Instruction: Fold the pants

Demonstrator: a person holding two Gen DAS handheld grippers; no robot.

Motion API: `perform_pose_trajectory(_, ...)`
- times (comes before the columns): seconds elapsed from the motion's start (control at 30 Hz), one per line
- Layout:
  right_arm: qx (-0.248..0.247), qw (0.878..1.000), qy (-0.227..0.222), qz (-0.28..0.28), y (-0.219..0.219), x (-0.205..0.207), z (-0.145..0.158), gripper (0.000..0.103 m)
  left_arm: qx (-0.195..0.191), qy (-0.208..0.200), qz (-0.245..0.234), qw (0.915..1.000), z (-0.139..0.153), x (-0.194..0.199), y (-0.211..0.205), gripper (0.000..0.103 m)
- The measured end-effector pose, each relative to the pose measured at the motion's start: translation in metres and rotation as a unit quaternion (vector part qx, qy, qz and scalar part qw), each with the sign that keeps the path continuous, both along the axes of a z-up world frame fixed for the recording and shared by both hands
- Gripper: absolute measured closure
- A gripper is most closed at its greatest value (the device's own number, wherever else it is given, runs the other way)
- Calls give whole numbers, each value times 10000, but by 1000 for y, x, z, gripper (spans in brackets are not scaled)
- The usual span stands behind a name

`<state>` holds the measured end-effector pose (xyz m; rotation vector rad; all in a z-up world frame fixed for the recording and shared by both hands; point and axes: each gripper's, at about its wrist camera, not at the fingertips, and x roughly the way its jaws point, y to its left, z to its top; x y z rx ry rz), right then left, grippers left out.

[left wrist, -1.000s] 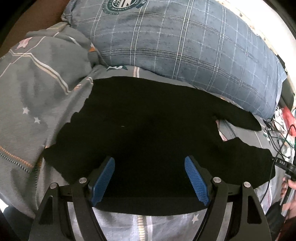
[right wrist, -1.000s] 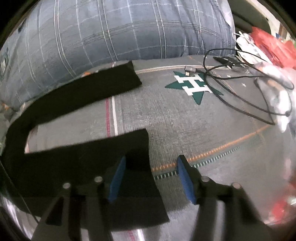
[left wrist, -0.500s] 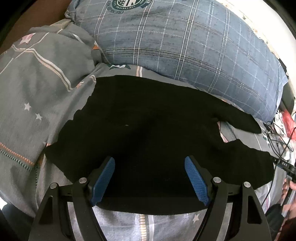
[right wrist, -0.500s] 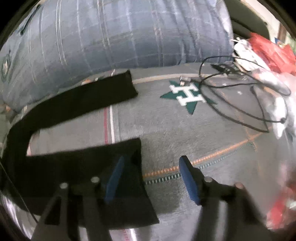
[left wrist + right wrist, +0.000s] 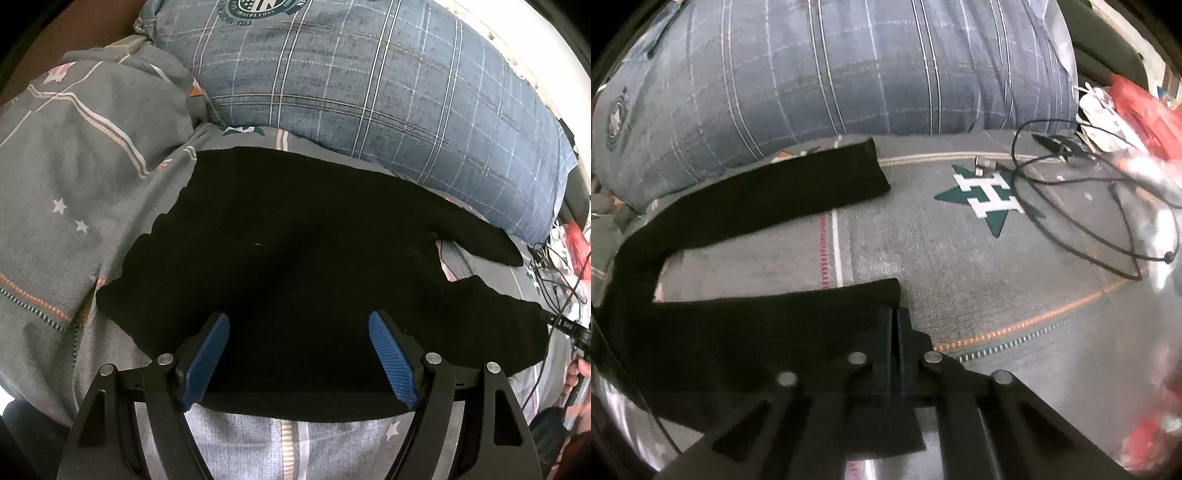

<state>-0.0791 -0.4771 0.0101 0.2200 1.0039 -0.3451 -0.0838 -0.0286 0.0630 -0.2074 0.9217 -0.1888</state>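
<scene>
Black pants (image 5: pixel 295 258) lie spread flat on a grey patterned bed sheet (image 5: pixel 66 229). My left gripper (image 5: pixel 299 332) is open, its blue pads over the waist end near the near edge. In the right wrist view the two legs run from the left: the far leg (image 5: pixel 768 199) and the near leg (image 5: pixel 768 325). My right gripper (image 5: pixel 894 314) is shut on the hem corner of the near leg. The pads are hidden by the closed fingers.
A large blue plaid pillow (image 5: pixel 369 92) lies along the far side, also in the right wrist view (image 5: pixel 831 81). Black cables (image 5: pixel 1082 206) and red and white clutter (image 5: pixel 1130 110) lie at the right. A green star logo (image 5: pixel 990 195) marks the sheet.
My right gripper has closed from open onto the near leg's hem corner. The left gripper has shifted slightly; the pants have not moved.
</scene>
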Motion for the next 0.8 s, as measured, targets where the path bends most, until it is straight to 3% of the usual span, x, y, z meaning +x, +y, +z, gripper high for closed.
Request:
perform_pose_trajectory(0.4, -177, 9996, -180, -114, -8, -14, 17, 102, -9, 13, -15, 10000, -1, -1, 2, 25)
perform_pose_trajectory(0.8, -256, 9991, -33, -329, -19, -15, 10, 103, 78, 88, -23, 9999, -11, 3, 0, 25)
